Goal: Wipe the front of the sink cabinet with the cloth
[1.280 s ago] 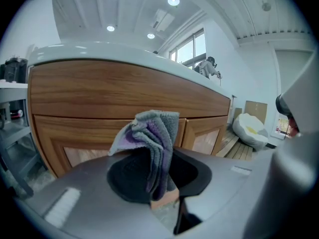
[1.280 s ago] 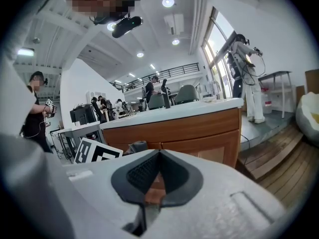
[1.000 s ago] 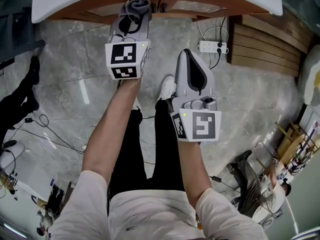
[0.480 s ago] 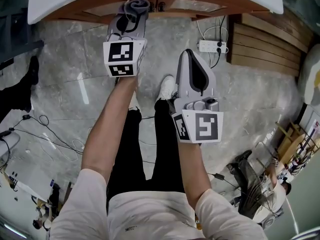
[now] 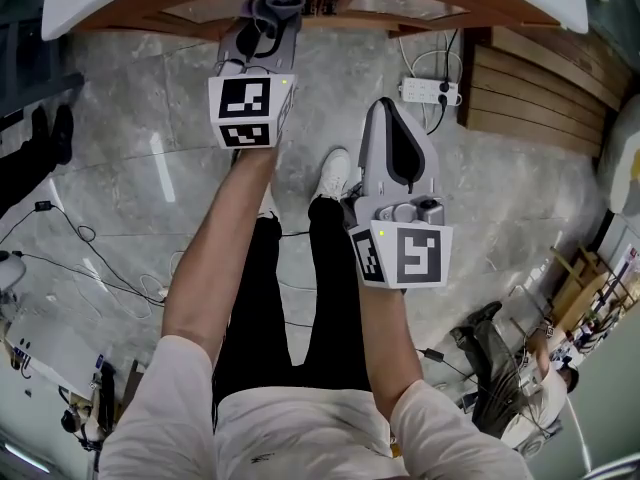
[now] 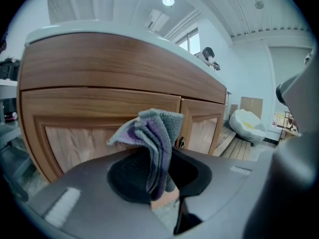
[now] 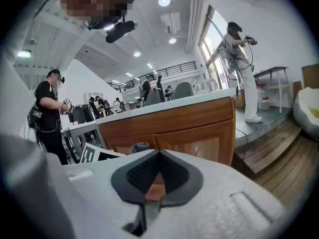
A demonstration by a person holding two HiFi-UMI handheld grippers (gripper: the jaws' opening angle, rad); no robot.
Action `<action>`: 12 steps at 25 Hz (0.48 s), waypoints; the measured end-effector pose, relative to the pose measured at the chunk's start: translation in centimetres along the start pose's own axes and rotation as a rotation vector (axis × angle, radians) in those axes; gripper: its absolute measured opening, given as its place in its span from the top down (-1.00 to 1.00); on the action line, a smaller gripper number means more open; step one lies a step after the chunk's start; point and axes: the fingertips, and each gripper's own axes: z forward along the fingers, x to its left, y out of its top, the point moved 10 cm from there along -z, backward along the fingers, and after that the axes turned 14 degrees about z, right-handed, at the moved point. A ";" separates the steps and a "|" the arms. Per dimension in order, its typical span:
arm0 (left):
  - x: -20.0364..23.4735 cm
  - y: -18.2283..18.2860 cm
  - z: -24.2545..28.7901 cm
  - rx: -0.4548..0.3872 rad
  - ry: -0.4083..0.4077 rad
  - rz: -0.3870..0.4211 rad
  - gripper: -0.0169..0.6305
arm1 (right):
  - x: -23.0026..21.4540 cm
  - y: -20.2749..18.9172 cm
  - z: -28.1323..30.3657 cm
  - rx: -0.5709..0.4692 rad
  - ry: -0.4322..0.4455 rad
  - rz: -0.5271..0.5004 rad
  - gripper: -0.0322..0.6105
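Right gripper: nearest, jaws together on nothing, well short of the work. Left gripper: forward, clamped on the bunched cloth, which stands upright. Sink cabinet: front directly beyond the cloth, contact uncertain; door panels run open on both sides.

The person wears a white short-sleeved shirt, black trousers and a white shoe. The left gripper and the right gripper each have a pale grey shell, black-lined jaws and a white cube printed with black square markers.
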 end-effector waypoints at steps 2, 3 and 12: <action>-0.1 -0.7 0.2 0.011 -0.002 -0.004 0.70 | -0.1 -0.4 0.1 0.005 0.000 -0.003 0.90; -0.1 -1.1 0.4 0.018 -0.003 -0.007 0.70 | -0.2 -0.6 0.2 0.007 0.001 -0.003 0.90; -0.2 -3.3 1.4 0.041 0.003 0.014 0.71 | -0.3 -1.2 0.9 0.018 0.003 -0.024 0.90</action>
